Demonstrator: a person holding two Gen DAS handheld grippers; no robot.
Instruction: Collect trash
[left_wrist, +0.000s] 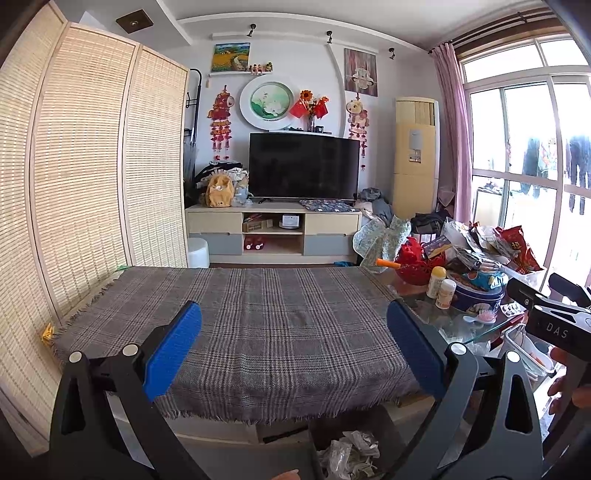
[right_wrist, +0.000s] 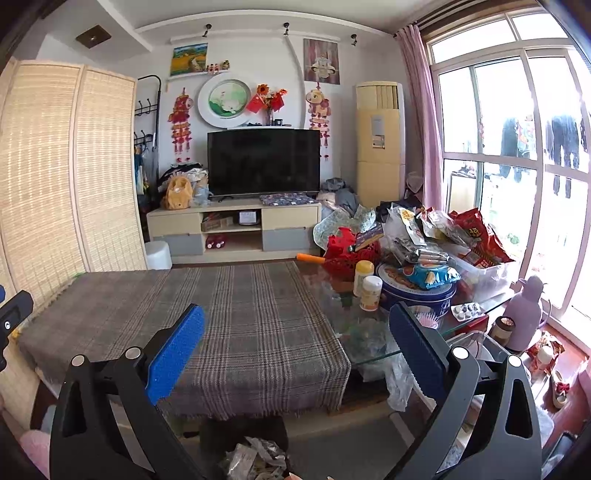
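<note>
Both grippers, left gripper (left_wrist: 294, 325) and right gripper (right_wrist: 296, 326), hang spread wide and empty above the plaid cloth (left_wrist: 236, 325); below, what looks like crumpled wrappers (right_wrist: 255, 459) in a dark bin (right_wrist: 221, 430).

The left tongs (left_wrist: 294, 349) filled the lower part of the left wrist view: two black plastic arms with triangular cut-outs, each with two round silver screw heads, ending in flat blue textured pads (left_wrist: 173, 354). The right tongs (right_wrist: 296, 352) looked the same in the right wrist view. At the right edge of the left wrist view, a black housing bore pale letters "DAS".
</note>
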